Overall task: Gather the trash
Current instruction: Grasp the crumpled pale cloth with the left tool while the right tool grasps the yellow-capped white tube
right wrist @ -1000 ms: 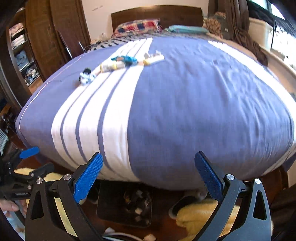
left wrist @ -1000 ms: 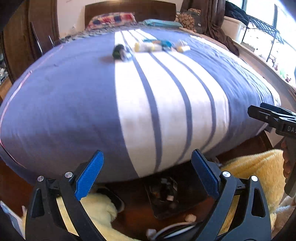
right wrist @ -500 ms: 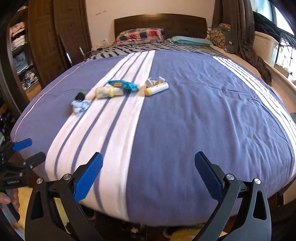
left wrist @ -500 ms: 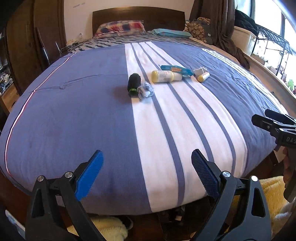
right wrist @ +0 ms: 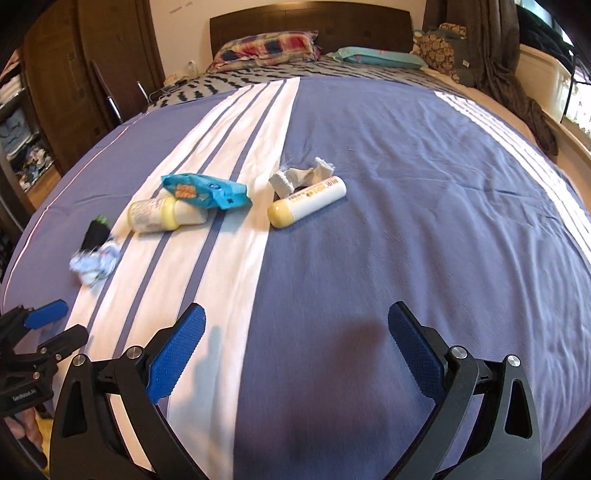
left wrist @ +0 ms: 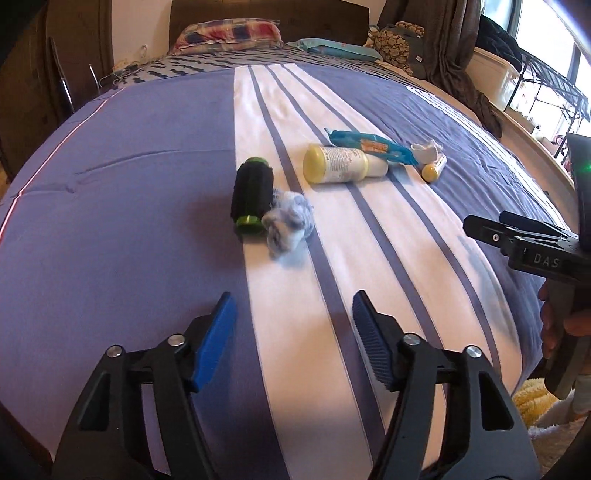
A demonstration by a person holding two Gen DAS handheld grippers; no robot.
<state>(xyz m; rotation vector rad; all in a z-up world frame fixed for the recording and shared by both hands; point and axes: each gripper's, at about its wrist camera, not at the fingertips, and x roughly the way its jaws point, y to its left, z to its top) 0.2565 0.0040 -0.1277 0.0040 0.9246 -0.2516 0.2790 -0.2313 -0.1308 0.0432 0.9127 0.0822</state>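
Note:
Trash lies in a row on the blue-and-white striped bed cover: a black roll with green ends, a crumpled bluish tissue, a yellow-capped bottle, a blue wrapper, a yellow-capped white tube and grey crumpled paper. My left gripper hovers short of the tissue, its jaws closing with nothing between them. My right gripper stands open over the cover, short of the tube.
Pillows and a dark headboard are at the far end. A wardrobe stands left of the bed. Dark clothes and a window ledge lie along the right. A yellow fluffy rug is below the bed's edge.
Both grippers have travelled forward from the foot of the bed over the cover, so the trash looks nearer. The left jaws have narrowed.

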